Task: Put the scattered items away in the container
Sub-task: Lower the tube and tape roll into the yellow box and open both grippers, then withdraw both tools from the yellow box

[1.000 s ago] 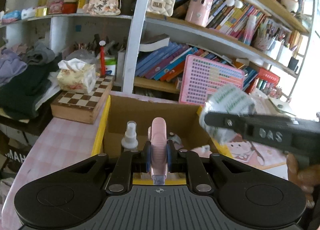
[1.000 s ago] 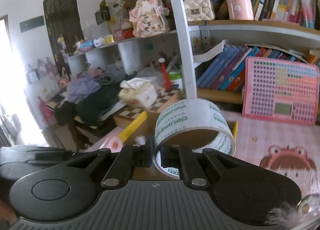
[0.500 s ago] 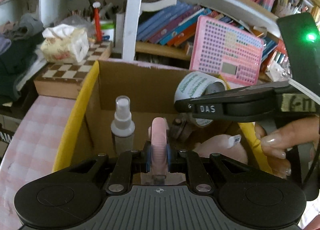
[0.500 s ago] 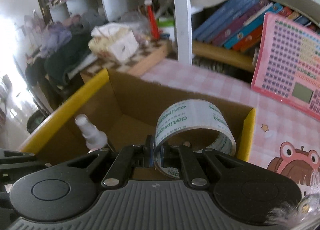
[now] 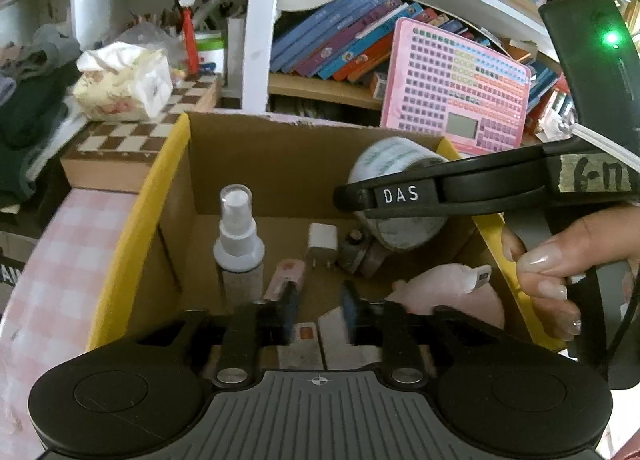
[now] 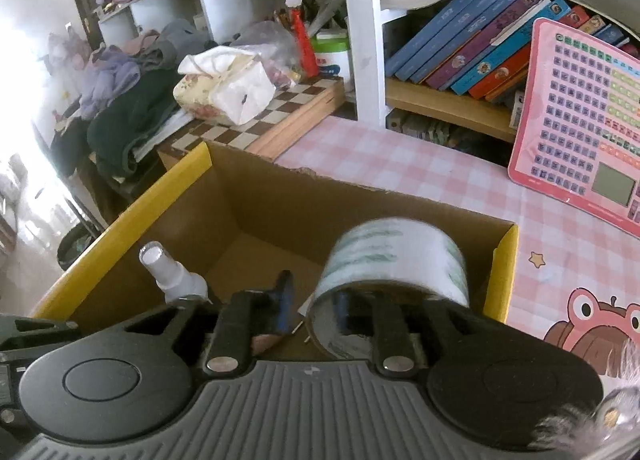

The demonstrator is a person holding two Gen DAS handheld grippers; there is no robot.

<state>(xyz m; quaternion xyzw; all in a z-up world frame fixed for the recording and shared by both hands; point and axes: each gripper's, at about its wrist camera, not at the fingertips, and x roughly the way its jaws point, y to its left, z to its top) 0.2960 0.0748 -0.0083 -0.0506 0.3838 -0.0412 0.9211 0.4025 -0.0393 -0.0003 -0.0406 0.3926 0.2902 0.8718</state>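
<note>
Both my grippers sit over the cardboard box (image 6: 256, 220), jaws opening. Left gripper (image 5: 318, 310): pink item (image 5: 286, 280) just left of the gap, dropping free. Right gripper (image 6: 312, 306): tape roll (image 6: 394, 260) loose around its right finger, by the box's right wall. Spray bottle (image 5: 239, 236) upright inside, left.

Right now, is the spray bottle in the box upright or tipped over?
Upright. The spray bottle stands on the floor of the cardboard box, by its left wall, clear cap on top; the right wrist view shows the cap too.
</note>
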